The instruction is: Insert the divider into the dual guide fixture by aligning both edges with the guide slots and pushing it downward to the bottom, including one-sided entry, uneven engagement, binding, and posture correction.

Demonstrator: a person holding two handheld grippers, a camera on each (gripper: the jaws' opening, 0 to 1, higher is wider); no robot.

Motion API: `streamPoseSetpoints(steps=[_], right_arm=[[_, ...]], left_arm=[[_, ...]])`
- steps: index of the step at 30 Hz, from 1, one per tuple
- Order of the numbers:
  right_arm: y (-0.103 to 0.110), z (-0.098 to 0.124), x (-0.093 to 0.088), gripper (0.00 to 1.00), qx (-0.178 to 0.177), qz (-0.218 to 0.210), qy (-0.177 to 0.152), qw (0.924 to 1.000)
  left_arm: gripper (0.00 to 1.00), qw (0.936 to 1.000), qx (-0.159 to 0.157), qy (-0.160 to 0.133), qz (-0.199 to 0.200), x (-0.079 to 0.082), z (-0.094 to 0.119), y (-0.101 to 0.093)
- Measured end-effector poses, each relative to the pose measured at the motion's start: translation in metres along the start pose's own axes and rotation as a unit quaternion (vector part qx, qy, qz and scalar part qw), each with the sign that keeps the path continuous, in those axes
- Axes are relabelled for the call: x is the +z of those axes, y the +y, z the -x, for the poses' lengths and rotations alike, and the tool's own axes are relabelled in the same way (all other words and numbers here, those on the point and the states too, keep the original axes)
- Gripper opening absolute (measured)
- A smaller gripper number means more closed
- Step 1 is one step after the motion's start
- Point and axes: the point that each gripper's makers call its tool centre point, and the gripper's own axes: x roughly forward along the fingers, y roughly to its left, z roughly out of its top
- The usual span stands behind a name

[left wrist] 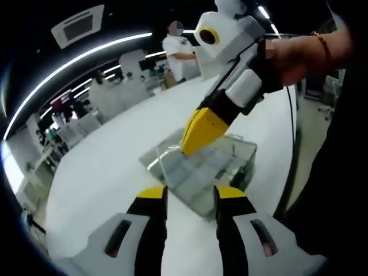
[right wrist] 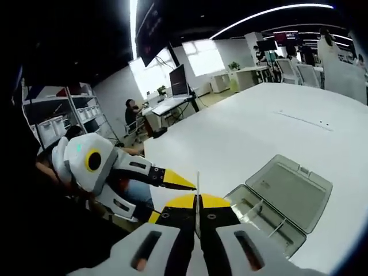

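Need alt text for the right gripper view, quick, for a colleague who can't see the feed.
The right gripper, jaws shut on a thin clear divider standing on edge, is above a clear compartment box with its lid open on a white table. The left gripper reaches in from the left.

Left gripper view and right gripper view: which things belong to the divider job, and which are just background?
Job:
- clear fixture box, lid open
- thin divider, pinched in right tool
- left tool, open
- white table

Background:
- shelving rack
- desks with monitors
- people seated nearby
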Motion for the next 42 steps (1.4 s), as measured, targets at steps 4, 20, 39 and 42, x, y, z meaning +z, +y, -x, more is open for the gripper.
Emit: streamPoseSetpoints(steps=[4, 20, 39, 42], right_arm=[[-0.003, 0.003, 0.001, 0.00, -0.005, 0.007, -0.001, 1.0000], [-0.011, 0.006, -0.002, 0.00, 0.001, 0.033, 0.014, 0.9993], [-0.013, -0.003, 0.002, 0.00, 0.010, 0.064, 0.029, 0.9975], [-0.015, -0.002, 0.003, 0.00, 0.008, 0.073, 0.030, 0.9969]], left_arm=[[0.32, 0.9999, -0.005, 0.003, 0.013, -0.002, 0.001, -0.003], [0.39, 0.9961, 0.003, -0.004, 0.088, -0.005, 0.007, -0.005], [0.50, 0.9883, 0.028, -0.022, 0.148, -0.007, 0.017, 0.007], [0.51, 0.9865, 0.031, -0.026, 0.159, -0.009, 0.017, 0.010]])
